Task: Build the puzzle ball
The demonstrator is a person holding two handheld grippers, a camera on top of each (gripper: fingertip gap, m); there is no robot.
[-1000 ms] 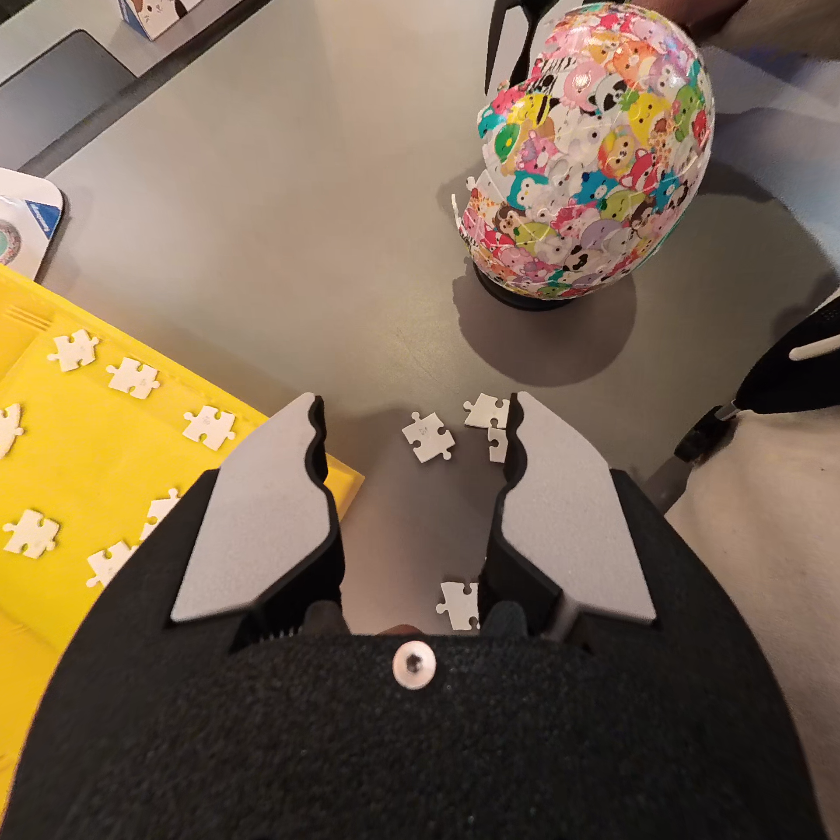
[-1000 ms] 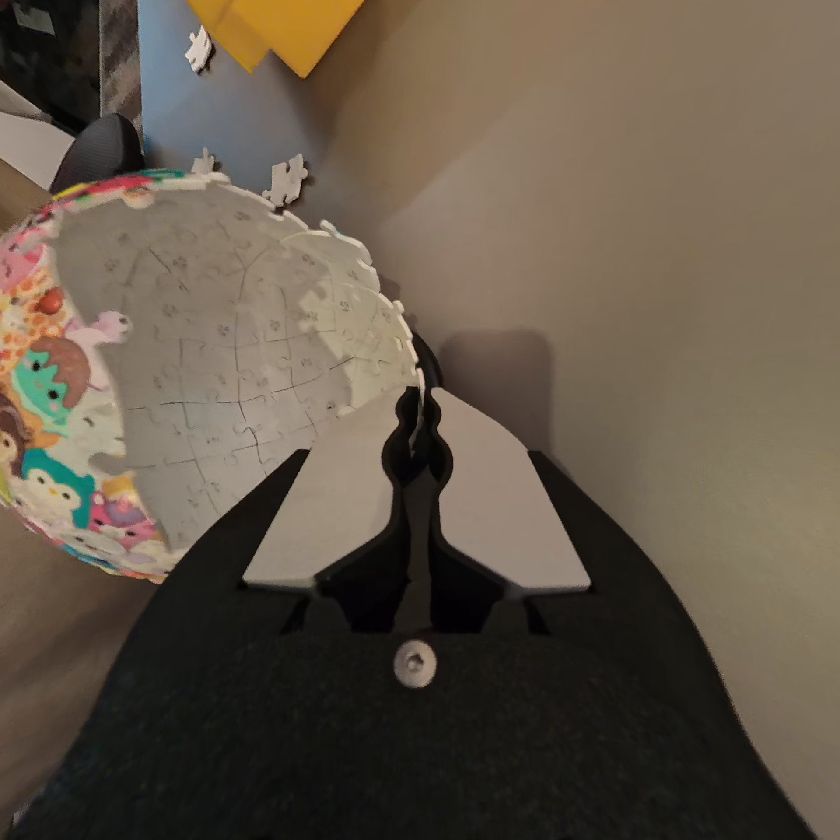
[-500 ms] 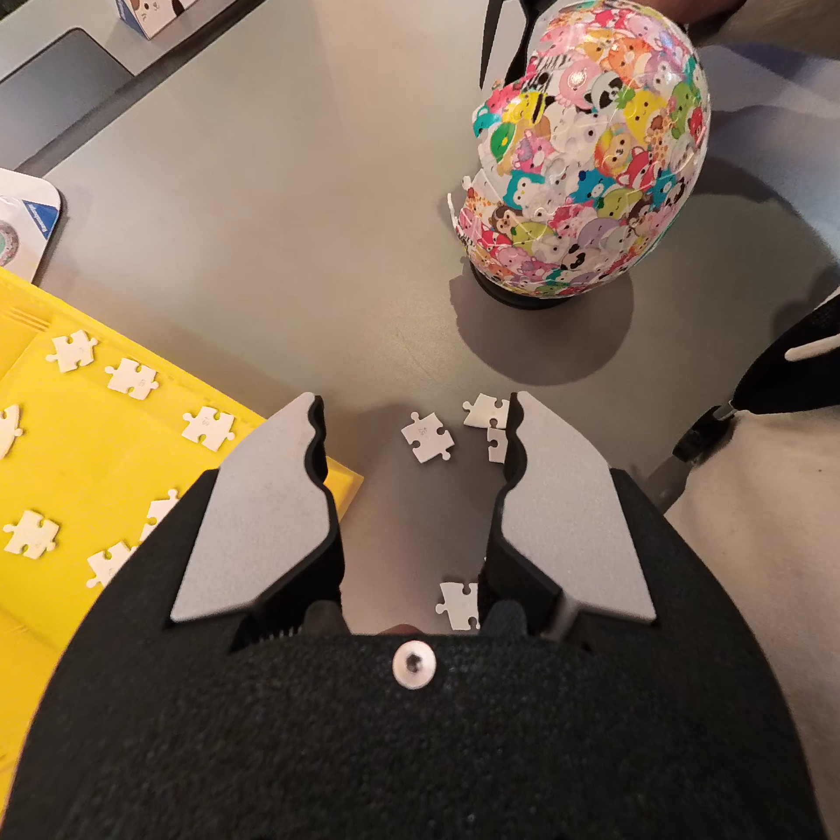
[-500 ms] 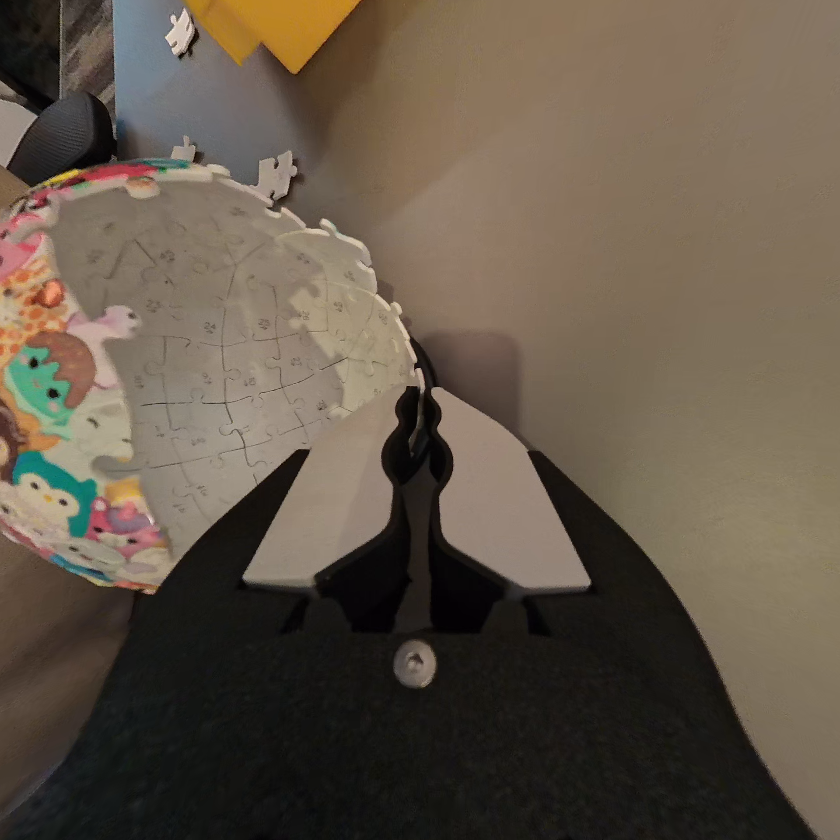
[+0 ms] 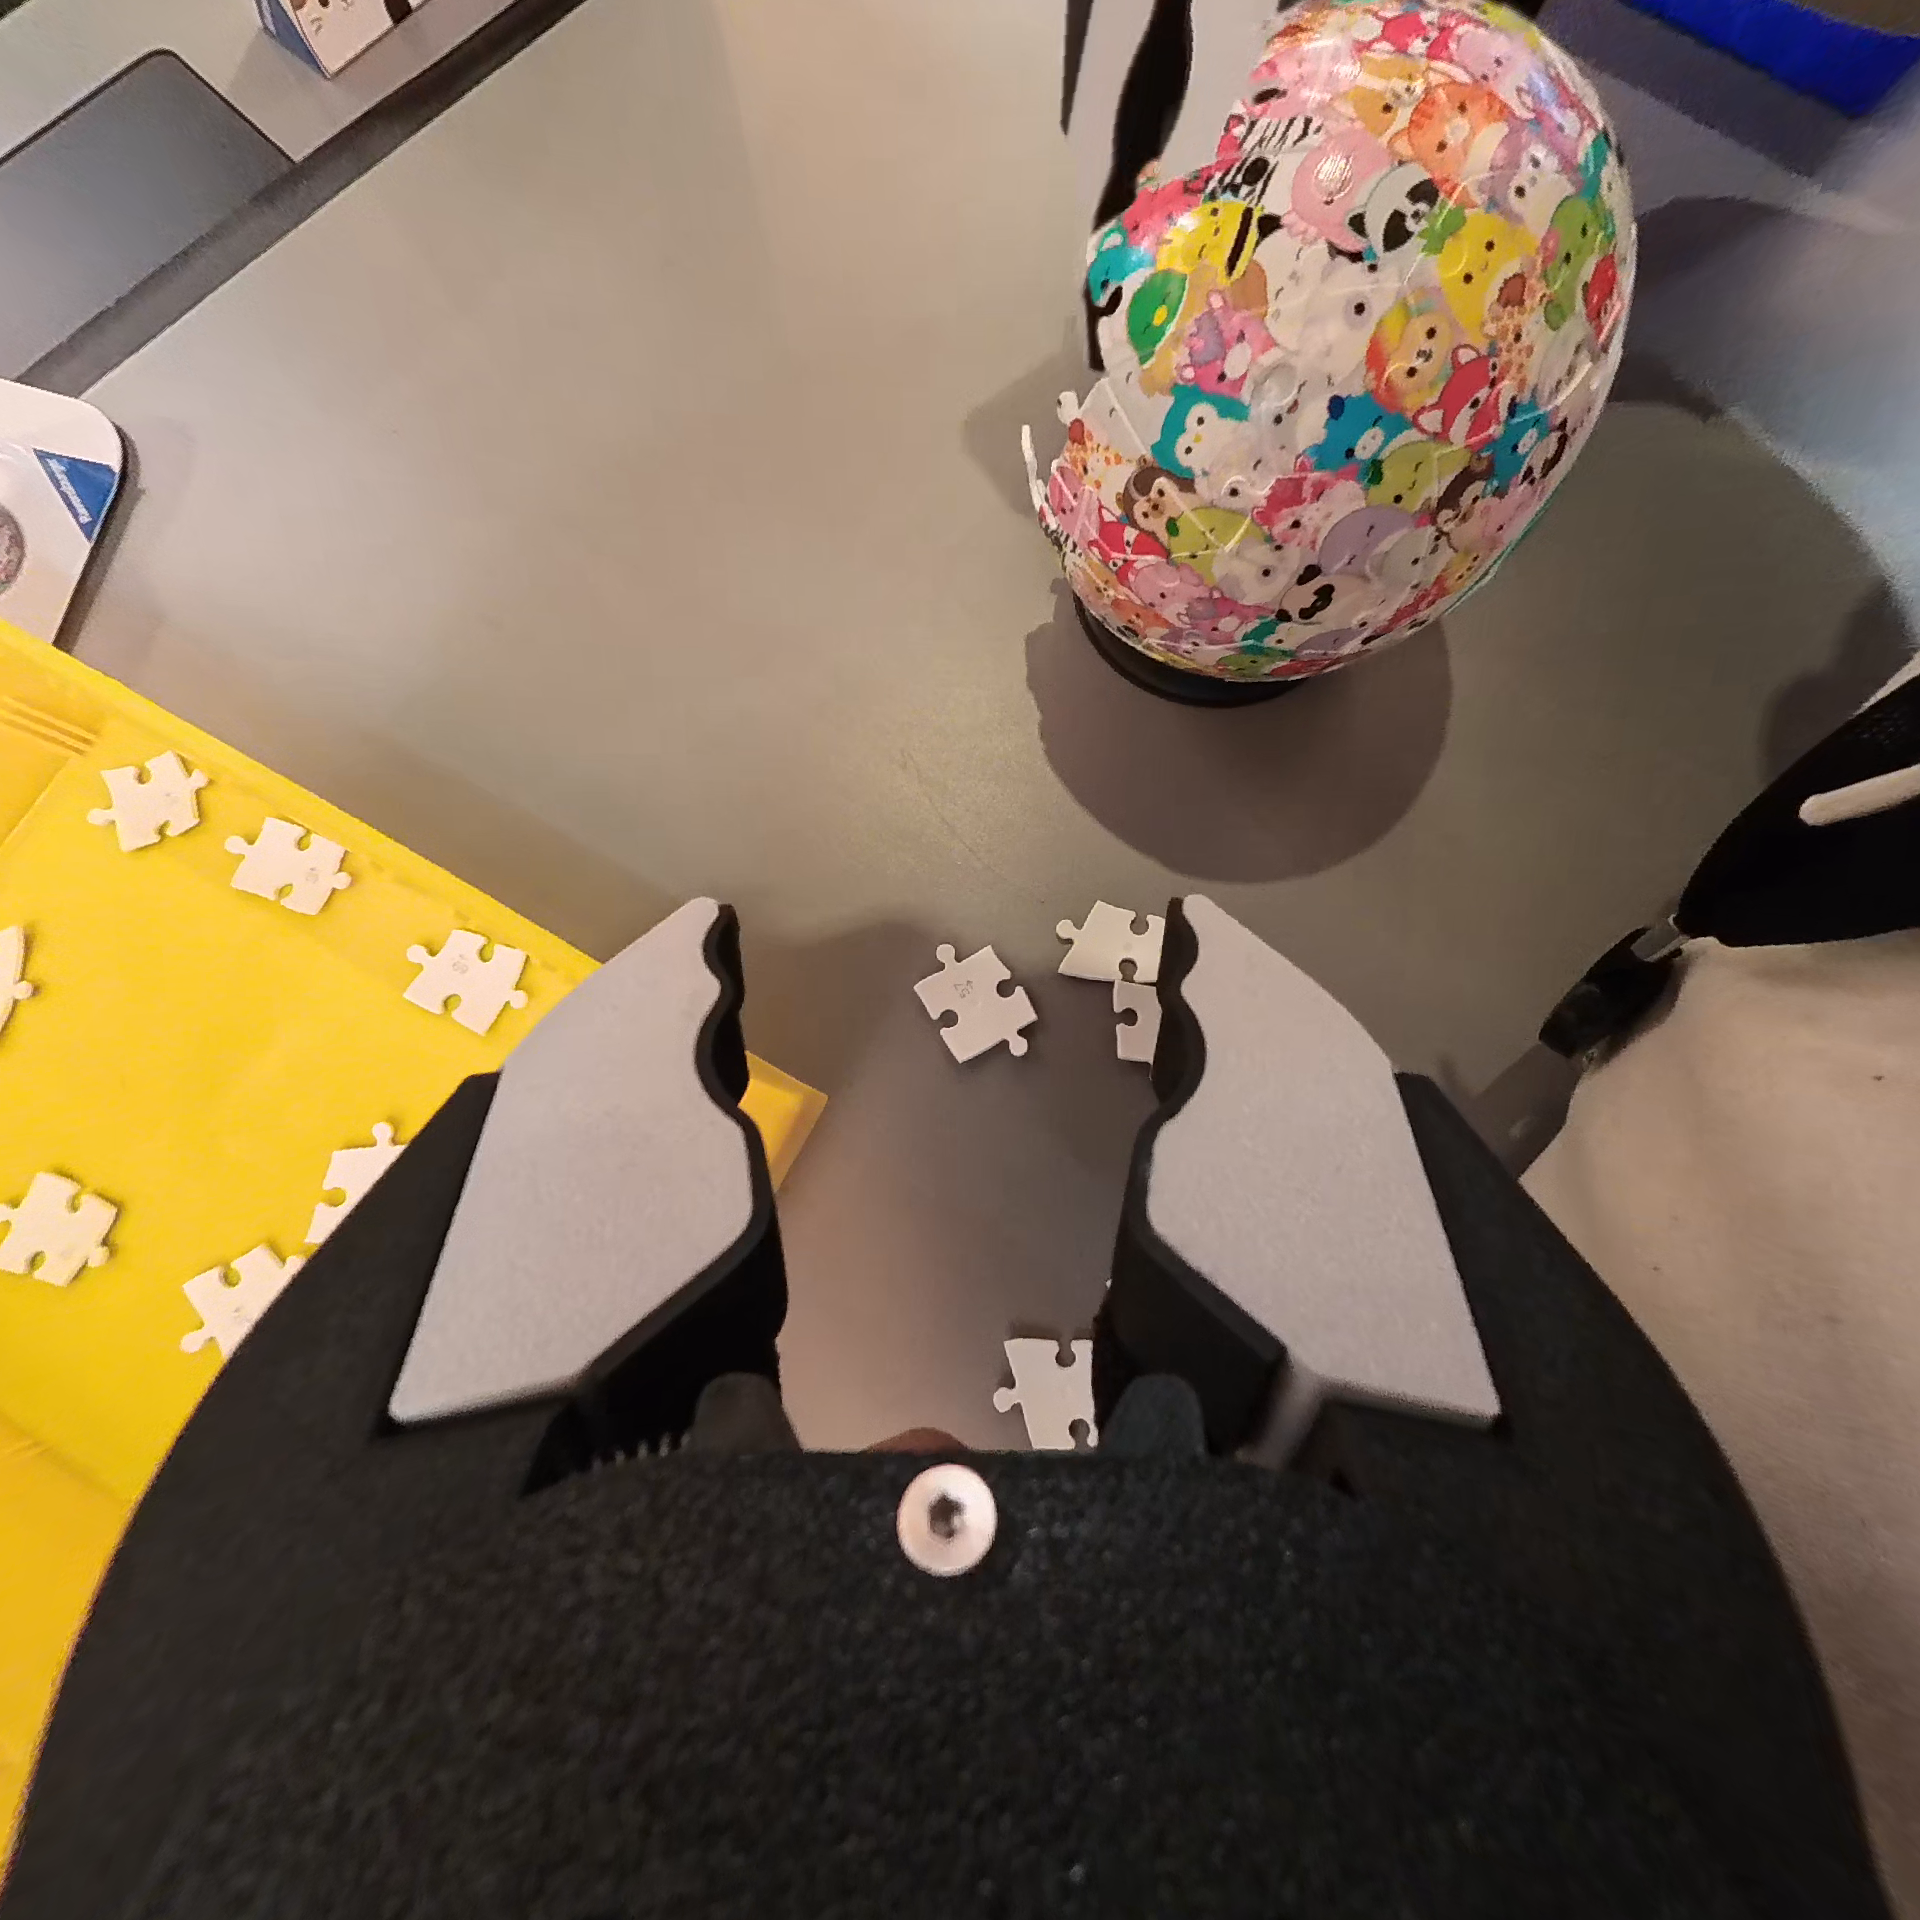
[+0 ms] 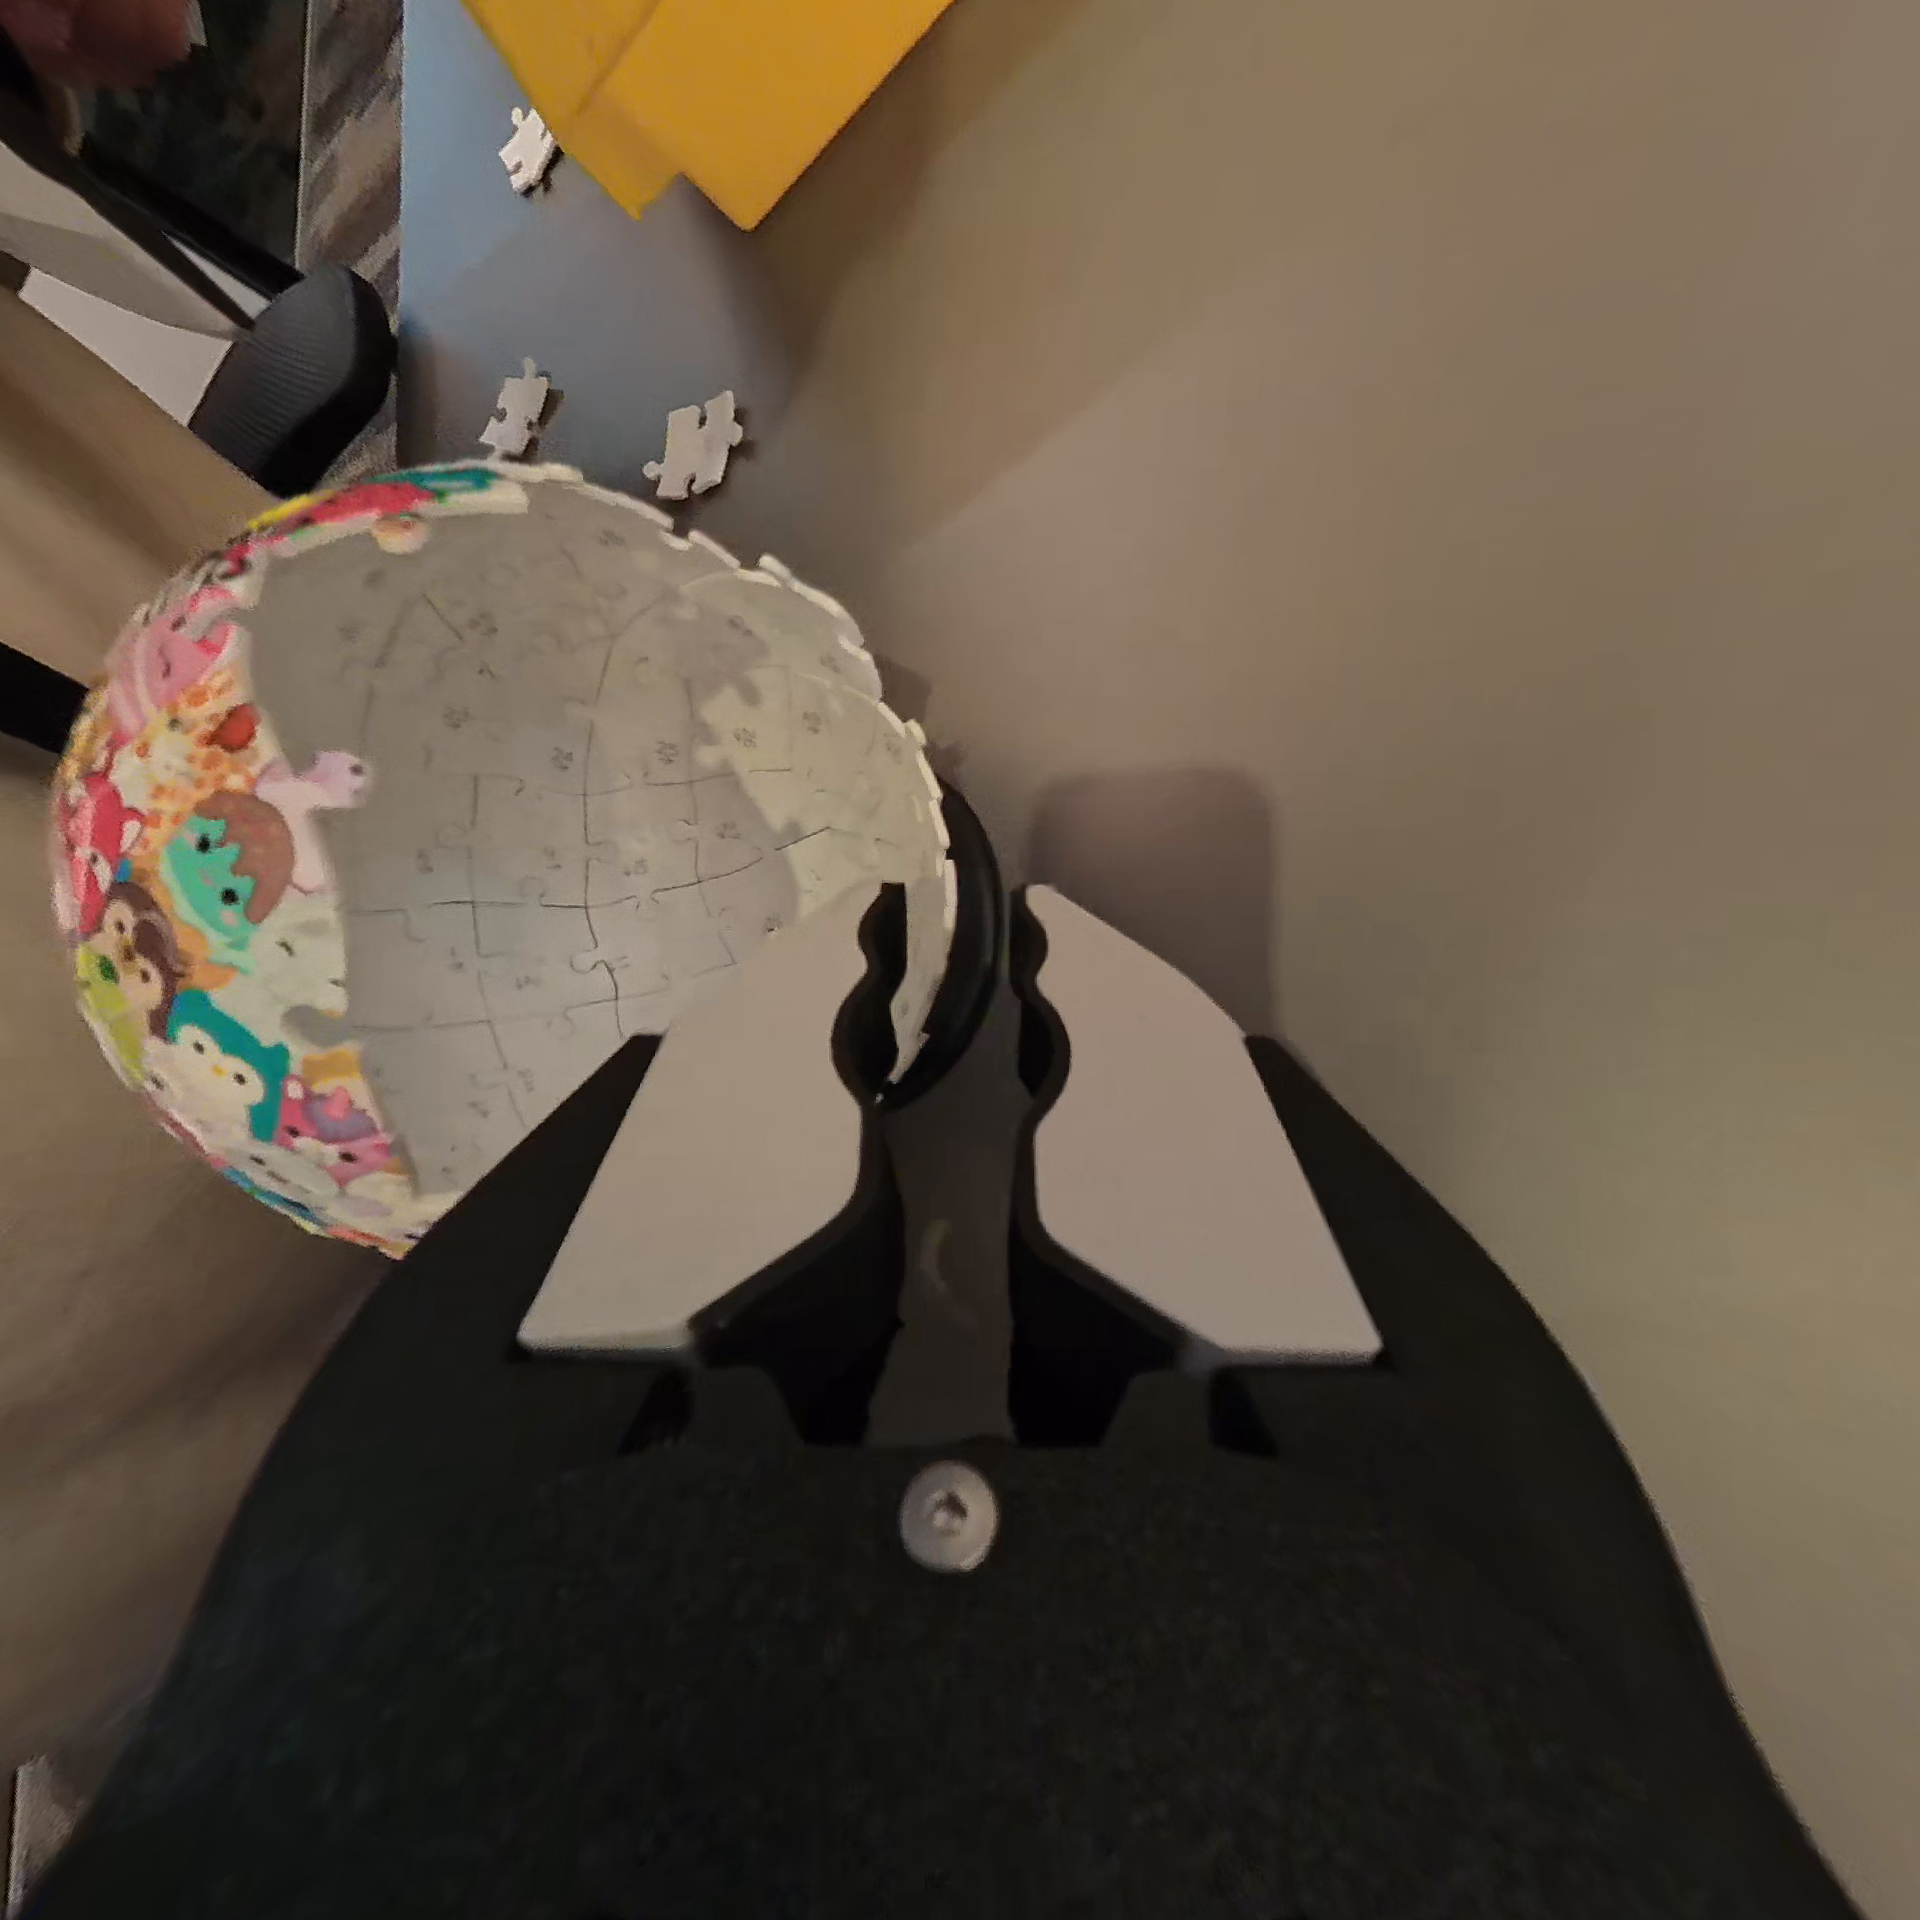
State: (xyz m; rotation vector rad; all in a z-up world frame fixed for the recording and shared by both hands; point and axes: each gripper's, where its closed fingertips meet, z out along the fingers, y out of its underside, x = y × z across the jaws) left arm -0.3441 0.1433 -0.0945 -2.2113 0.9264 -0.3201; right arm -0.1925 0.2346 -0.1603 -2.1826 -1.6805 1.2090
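Observation:
The partly built puzzle ball (image 5: 1351, 364), covered in colourful cartoon animals, rests on a black ring stand (image 5: 1195, 675) on the grey table. In the right wrist view its open side shows the white inside (image 6: 540, 831). My right gripper (image 6: 956, 904) is open, its fingers on either side of the ball's jagged lower rim and the stand (image 6: 977, 935). My left gripper (image 5: 951, 914) is open and empty above loose white pieces (image 5: 975, 1000) on the table. Another piece (image 5: 1049, 1392) lies under its right finger.
A yellow tray (image 5: 208, 1039) with several white pieces lies at the left. A white card (image 5: 52, 499) and a small box (image 5: 332, 31) sit at the far left. A person's beige clothing (image 5: 1766, 1351) is at the right. Loose pieces (image 6: 698, 442) lie beyond the ball. Some 20 cm of space lies between my two pairs of fingers. Left tips and right tips are each some 35 cm from the white card (image 5: 52, 499).
My right gripper's jaws have parted and let go of the ball's rim, and the ball now sits a little farther from the camera. My left gripper has not moved.

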